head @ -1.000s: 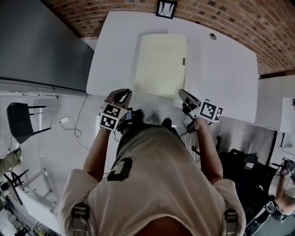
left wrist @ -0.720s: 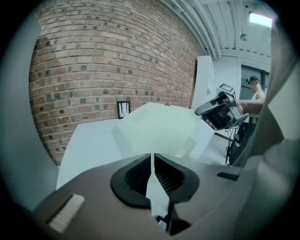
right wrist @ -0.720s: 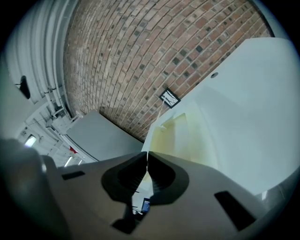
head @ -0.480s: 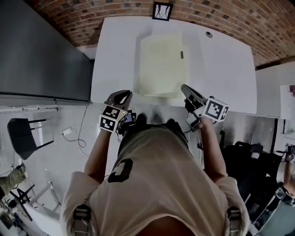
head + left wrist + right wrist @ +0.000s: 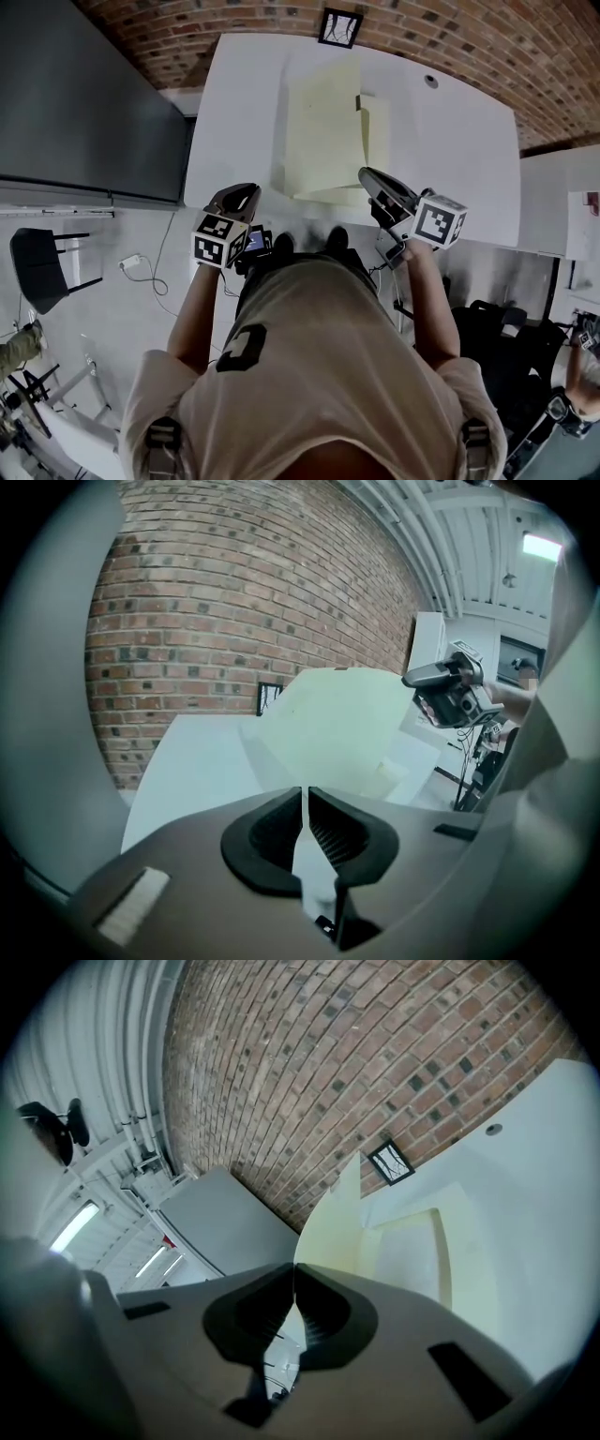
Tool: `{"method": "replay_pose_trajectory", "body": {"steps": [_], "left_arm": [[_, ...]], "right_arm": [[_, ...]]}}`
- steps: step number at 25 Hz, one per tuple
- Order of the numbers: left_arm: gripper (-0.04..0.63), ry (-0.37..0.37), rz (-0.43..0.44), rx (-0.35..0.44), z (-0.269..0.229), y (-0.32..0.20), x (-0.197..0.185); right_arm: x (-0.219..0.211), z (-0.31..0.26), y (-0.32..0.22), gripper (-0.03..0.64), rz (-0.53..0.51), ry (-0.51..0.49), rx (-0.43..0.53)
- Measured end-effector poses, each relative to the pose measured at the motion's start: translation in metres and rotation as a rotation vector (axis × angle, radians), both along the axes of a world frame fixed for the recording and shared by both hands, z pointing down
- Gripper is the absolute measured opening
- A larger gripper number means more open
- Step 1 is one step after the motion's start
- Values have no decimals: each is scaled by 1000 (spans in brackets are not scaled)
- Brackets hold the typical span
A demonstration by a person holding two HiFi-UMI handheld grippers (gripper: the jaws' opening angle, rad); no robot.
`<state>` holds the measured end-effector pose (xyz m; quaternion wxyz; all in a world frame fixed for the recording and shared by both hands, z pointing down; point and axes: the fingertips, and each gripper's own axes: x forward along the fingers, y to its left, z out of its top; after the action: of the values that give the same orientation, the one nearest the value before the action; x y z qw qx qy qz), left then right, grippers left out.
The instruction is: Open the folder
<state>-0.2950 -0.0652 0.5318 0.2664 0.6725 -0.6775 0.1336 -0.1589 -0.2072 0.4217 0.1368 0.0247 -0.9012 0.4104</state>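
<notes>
Pinching the cover [image 5: 323, 122] of the folder [image 5: 377, 136], the right claw [image 5: 292, 1265] holds it half-raised just ahead. The left claw [image 5: 305, 791] is closed and empty. Such a thin edge grip may slip, dropping the cover, or drag the unpinned folder across the table [image 5: 459, 141].

just ahead of the right gripper [image 5: 367, 178] the pale yellow folder [image 5: 323, 131] lay on the white table [image 5: 450, 141], its near edge lifted at the gripper's tip; the left gripper [image 5: 239, 194] hung well off to the side.
</notes>
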Motion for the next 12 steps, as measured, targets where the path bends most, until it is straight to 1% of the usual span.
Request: {"method": "replay_pose_trajectory", "body": {"steps": [2, 4, 6, 8, 12], "left_arm": [[21, 3, -21, -7, 0, 2, -1], [21, 14, -50, -19, 1, 4, -5], [21, 39, -84, -23, 2, 4, -7], [21, 55, -108, -21, 2, 2, -7], [21, 56, -124, -27, 4, -3, -6]], "right_arm": [[-3, -3, -3, 8, -35, 33, 25], [-7, -1, -4, 8, -80, 52, 30], [-8, 0, -10, 6, -115, 87, 76], [-6, -3, -19, 6, -124, 114, 113], [0, -13, -37, 6, -118, 143, 193]]}}
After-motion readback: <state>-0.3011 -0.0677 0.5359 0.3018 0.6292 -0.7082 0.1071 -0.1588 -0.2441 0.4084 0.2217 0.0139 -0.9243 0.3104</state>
